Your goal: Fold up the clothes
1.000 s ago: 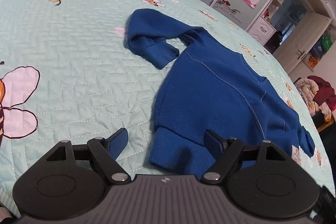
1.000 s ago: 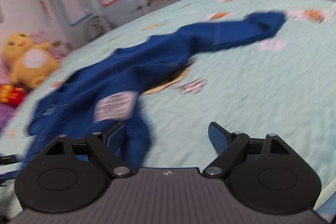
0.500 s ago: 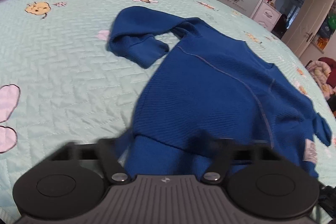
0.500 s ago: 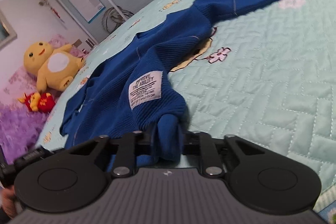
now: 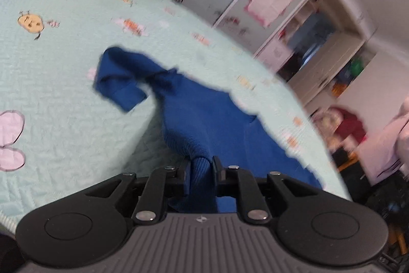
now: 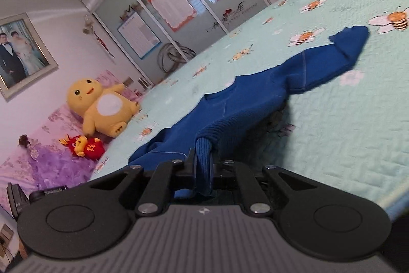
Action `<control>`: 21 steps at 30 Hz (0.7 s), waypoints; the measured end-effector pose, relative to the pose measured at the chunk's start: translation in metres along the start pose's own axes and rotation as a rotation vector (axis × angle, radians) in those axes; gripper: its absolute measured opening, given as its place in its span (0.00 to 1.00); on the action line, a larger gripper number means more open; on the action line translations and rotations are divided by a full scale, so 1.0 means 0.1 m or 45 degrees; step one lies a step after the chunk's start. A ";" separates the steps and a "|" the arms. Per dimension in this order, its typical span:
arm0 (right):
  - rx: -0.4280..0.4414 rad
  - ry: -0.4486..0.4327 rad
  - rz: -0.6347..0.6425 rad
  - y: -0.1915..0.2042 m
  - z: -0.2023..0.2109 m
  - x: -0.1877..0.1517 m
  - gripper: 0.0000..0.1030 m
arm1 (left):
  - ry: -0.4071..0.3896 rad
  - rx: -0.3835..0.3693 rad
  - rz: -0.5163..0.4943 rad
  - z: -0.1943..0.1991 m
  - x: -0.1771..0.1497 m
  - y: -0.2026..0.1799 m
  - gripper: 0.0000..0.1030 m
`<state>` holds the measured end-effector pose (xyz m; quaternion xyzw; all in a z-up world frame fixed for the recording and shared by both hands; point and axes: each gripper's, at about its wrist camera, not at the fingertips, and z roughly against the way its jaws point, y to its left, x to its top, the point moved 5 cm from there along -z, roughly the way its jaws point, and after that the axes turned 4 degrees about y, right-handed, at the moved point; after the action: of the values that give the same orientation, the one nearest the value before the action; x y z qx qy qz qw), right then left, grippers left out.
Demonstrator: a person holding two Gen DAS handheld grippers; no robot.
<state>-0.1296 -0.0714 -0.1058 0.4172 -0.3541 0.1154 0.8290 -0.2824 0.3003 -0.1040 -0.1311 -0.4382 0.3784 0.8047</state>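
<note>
Left wrist view: we're seeing the left gripper [image 5: 201,169] pinching the ribbed hem of the blue sweater [image 5: 204,117], jaws closing on a thick bunch of knit between them. Right gripper [image 6: 203,165] is clamping the other hem corner, jaws narrowing on ribbed fabric there too. The sweater is draping from both grippers down onto the quilted bedspread [image 5: 58,94], hem end lifted, body and sleeves resting on it. We're judging it soft, light and stretchy: it'll sag between the grips, and the rib band is the firmest hold. One sleeve [image 5: 120,78] is lying doubled back beside the sweater's body; the other sleeve [image 6: 342,50] is stretching away from it. Bedspread around the sweater is looking open; plush toys [image 6: 102,106] sit well apart, and the bed edge is near the grippers' side of the sweater.
</note>
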 end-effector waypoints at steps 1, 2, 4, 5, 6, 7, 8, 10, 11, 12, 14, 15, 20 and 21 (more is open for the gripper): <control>-0.024 0.045 -0.003 -0.08 -0.02 -0.06 0.08 | 0.063 0.062 -0.003 -0.12 -0.08 0.06 0.24; -0.063 0.112 -0.030 -0.19 -0.09 -0.16 0.10 | 0.109 0.112 0.006 -0.21 -0.17 0.11 0.24; -0.157 0.214 -0.123 -0.43 -0.20 -0.36 0.12 | 0.161 0.183 -0.003 -0.31 -0.34 0.17 0.24; -0.190 0.242 -0.141 -0.50 -0.22 -0.46 0.14 | 0.168 0.206 -0.022 -0.33 -0.41 0.18 0.24; -0.228 0.251 -0.141 -0.54 -0.22 -0.53 0.15 | 0.165 0.216 -0.048 -0.30 -0.46 0.17 0.28; -0.250 0.251 -0.131 -0.55 -0.20 -0.56 0.16 | 0.165 0.214 -0.067 -0.27 -0.48 0.15 0.31; -0.252 0.239 -0.119 -0.53 -0.16 -0.54 0.19 | 0.156 0.211 -0.080 -0.22 -0.49 0.15 0.38; -0.262 0.196 -0.076 -0.47 -0.08 -0.50 0.26 | 0.129 0.217 -0.106 -0.13 -0.48 0.17 0.46; -0.271 0.168 -0.047 -0.44 -0.05 -0.47 0.33 | 0.113 0.233 -0.121 -0.09 -0.46 0.18 0.49; -0.279 0.140 -0.018 -0.40 -0.01 -0.44 0.36 | 0.097 0.248 -0.136 -0.05 -0.44 0.20 0.50; -0.293 0.107 0.037 -0.33 0.07 -0.41 0.42 | 0.081 0.292 -0.209 0.00 -0.46 0.21 0.51; -0.290 0.108 0.075 -0.29 0.10 -0.41 0.43 | 0.078 0.330 -0.268 0.02 -0.48 0.21 0.52; -0.359 0.144 0.400 -0.06 0.20 -0.55 0.53 | 0.093 0.477 -0.575 0.07 -0.72 0.24 0.54; -0.394 0.163 0.486 -0.02 0.18 -0.63 0.53 | 0.094 0.496 -0.630 0.07 -0.79 0.23 0.54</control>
<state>-0.1829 -0.0805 -0.1423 0.2027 -0.3866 0.2403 0.8670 -0.3255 0.2579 -0.1607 0.1224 -0.3465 0.2430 0.8977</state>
